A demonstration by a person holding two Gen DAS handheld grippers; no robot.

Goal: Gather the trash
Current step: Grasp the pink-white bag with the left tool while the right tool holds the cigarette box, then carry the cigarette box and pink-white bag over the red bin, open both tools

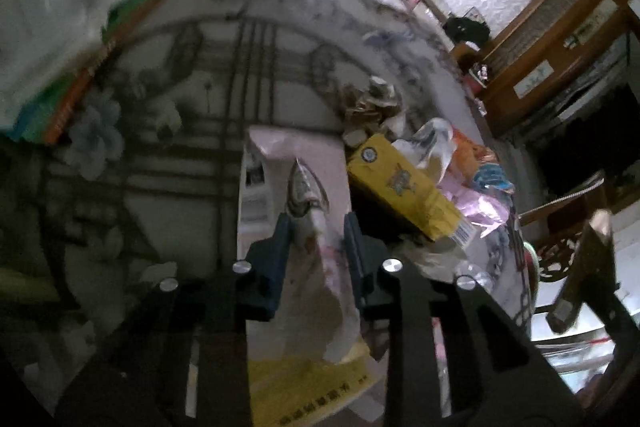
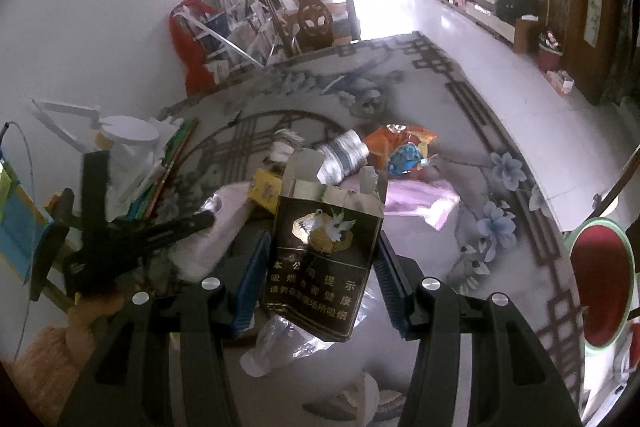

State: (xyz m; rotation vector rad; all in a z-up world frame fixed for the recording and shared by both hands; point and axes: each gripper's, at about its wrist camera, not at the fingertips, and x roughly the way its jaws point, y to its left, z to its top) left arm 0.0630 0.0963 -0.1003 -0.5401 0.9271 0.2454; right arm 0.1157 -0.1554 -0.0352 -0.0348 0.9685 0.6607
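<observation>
While my left gripper (image 1: 316,227) is clenching a crumpled plastic wrapper (image 1: 320,247) near the yellow carton (image 1: 404,187), my right gripper (image 2: 318,263) is grasping an empty cigarette pack (image 2: 324,243) above the table's litter pile (image 2: 384,155); I'm judging both need carrying to a bin.

Both grippers pointing steeply downward

The left gripper (image 1: 316,223) is clamping its fingers on a wrapper; the right gripper (image 2: 320,259) is gripping a carton, fingers partly spread.
</observation>
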